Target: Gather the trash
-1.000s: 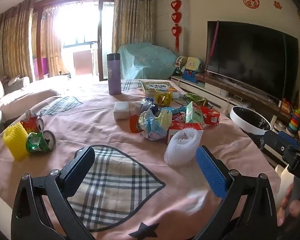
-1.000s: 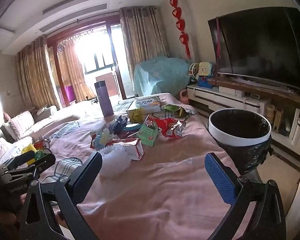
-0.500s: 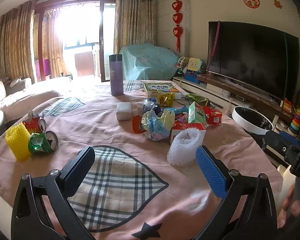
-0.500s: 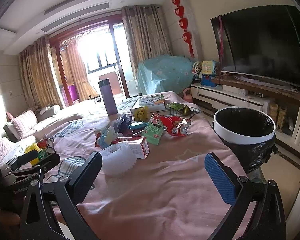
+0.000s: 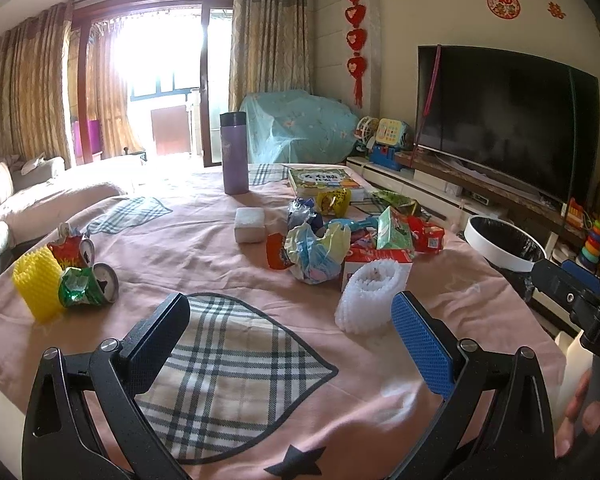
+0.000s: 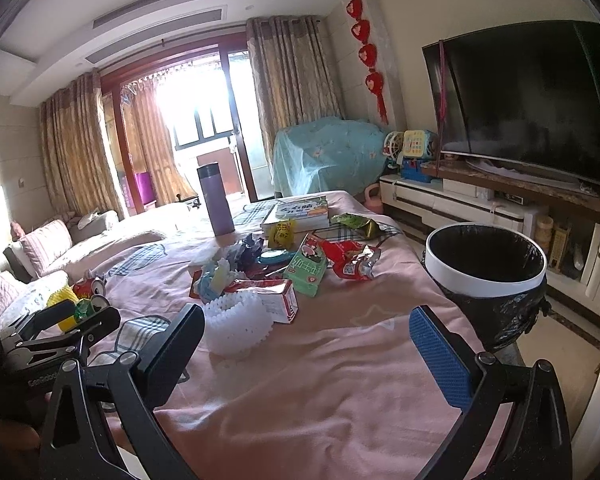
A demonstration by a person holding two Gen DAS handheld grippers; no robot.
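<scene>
Trash lies on a pink-clothed table: a white foam net, a crumpled plastic bag, a green carton, red wrappers, crushed cans and a yellow foam net. A white-rimmed bin with a black liner stands at the table's right edge. My left gripper is open and empty above the near cloth, the white net just past its right finger. My right gripper is open and empty, the net by its left finger.
A purple flask, a white block and a picture book sit farther back on the table. A TV and low cabinet with toys line the right wall. A sofa is on the left.
Both grippers have drifted slightly, raising the view a little; the bin now sits a bit lower and nearer in the right wrist view. Both stay open and empty.
</scene>
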